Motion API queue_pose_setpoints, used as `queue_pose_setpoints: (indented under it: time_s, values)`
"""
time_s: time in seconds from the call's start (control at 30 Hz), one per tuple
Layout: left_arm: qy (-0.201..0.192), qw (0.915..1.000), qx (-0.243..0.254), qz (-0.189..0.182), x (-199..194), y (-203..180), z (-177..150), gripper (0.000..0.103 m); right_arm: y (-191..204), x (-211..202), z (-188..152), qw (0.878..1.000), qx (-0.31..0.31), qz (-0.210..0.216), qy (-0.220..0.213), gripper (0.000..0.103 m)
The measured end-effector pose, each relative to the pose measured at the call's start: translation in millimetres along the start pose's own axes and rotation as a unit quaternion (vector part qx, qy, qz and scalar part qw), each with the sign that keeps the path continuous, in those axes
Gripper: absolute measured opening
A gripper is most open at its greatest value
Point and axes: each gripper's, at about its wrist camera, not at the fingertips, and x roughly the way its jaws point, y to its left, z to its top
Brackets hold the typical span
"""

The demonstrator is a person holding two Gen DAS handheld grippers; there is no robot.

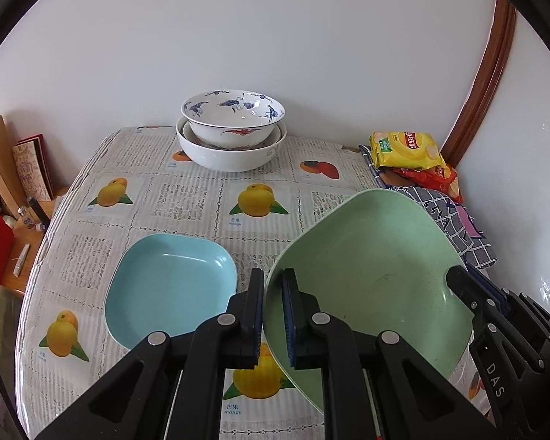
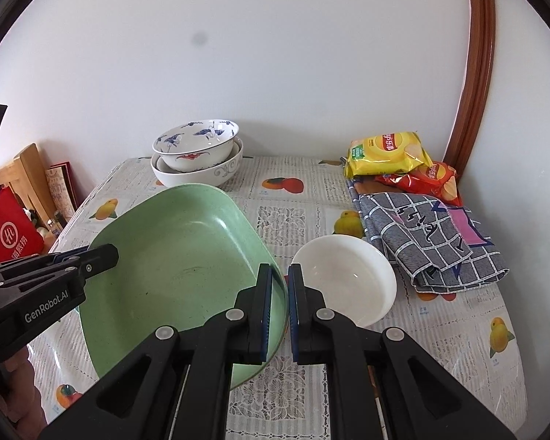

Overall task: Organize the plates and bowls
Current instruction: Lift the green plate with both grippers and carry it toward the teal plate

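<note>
Green plate: square, speckled, held tilted above the table by both tools at once. Left gripper: jaws clamped on the plate's left rim, one finger outside the rim, one inside. Right gripper: jaws clamped on the opposite rim, likewise one finger each side; seen from the left wrist it shows as a black tip at the plate's far right edge. Blue plate: square, flat on the table, just left of the left gripper and apart from the green plate. White bowl: plain, on the table just right of the right gripper; whether its rim touches the outer finger cannot be told from this angle. Stacked bowls: a blue-patterned bowl nested in a larger white one, far ahead of both grippers, against the wall. Chip bags: one yellow, one red, ahead and right of the right gripper. Checked cloth: folded, right of the white bowl, nearer than the bags.
</note>
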Motion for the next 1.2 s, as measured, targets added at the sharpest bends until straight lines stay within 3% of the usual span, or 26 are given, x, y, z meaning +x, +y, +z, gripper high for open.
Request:
queue_pose_setpoints:
  time_s: [1.2]
  values:
    - [-0.004,0.9999,-0.008,0.011,-6.5,12.1,-3.3,0.010,13.9,0.0,-2.1,1.000,0.000,0.011,-0.002,0.009]
